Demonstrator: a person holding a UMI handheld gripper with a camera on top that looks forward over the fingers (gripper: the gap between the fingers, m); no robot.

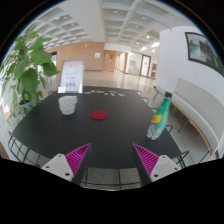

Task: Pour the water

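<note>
A clear plastic bottle (159, 116) with a green cap and a yellow-green label stands upright on the dark round table (90, 140), ahead and to the right of my fingers. A clear glass cup (67, 104) stands on the table's far left side. Between them, farther back, lies a small red disc (98, 114). My gripper (113, 159) is open over the table's near edge, its pink pads spread wide with nothing between them.
A tall leafy plant (25, 65) stands to the left of the table. A dark chair back (111, 178) sits just below the fingers. White papers (110, 92) lie at the table's far edge. Beyond is an open hall with a white sign (72, 75).
</note>
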